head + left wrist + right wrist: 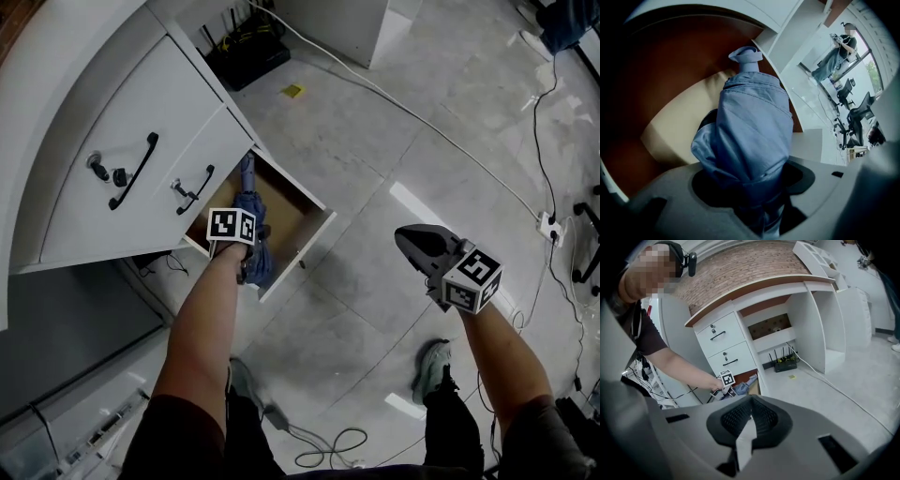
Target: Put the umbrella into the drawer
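Left claw (754,197) grips umbrella (754,122) (far end inside drawer (300,251)).

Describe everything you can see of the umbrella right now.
The umbrella is a folded compact one. Its blue-grey fabric is bunched in loose, slightly shiny folds, with a cap of the same colour at the far end. The left gripper is clamped round its near end and holds it tip down, steeply tilted, inside the open drawer over its tan floor. Whether the tip touches the drawer cannot be told.
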Motion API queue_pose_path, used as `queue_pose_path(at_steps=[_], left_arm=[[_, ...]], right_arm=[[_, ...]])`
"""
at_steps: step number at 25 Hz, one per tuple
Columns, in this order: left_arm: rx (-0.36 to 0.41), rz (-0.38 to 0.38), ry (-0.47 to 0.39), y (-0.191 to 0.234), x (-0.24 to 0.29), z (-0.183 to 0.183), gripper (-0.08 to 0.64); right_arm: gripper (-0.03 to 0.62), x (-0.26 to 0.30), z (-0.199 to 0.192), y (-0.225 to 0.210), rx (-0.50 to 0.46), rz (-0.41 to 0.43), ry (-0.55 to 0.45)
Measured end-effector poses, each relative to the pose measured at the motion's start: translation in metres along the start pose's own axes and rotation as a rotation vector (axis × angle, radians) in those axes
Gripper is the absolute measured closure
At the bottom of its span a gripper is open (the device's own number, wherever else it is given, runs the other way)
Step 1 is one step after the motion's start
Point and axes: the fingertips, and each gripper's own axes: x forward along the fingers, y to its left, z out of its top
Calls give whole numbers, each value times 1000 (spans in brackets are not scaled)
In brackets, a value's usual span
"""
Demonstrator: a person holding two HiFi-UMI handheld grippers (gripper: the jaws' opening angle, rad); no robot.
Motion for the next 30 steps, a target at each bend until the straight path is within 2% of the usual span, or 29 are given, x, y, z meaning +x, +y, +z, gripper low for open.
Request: queue_pose_path(at_steps=[11,14,17,25,30], left_arm=[[-88,8,-58,17,22,-3,280],[-127,38,-119,27,19,0,252],[-117,40,-202,29,8,10,241],[-96,15,-299,22,-14,12,236],[-83,39,-343,17,-46,0,236]], right_arm=[[598,7,-21,2,-2,1,27],[598,8,-21,6,-10,7,32],[598,11,-18,9,-13,9,30],[598,17,-10,33,-21,45,15],[598,4,-1,43,-31,28,18]])
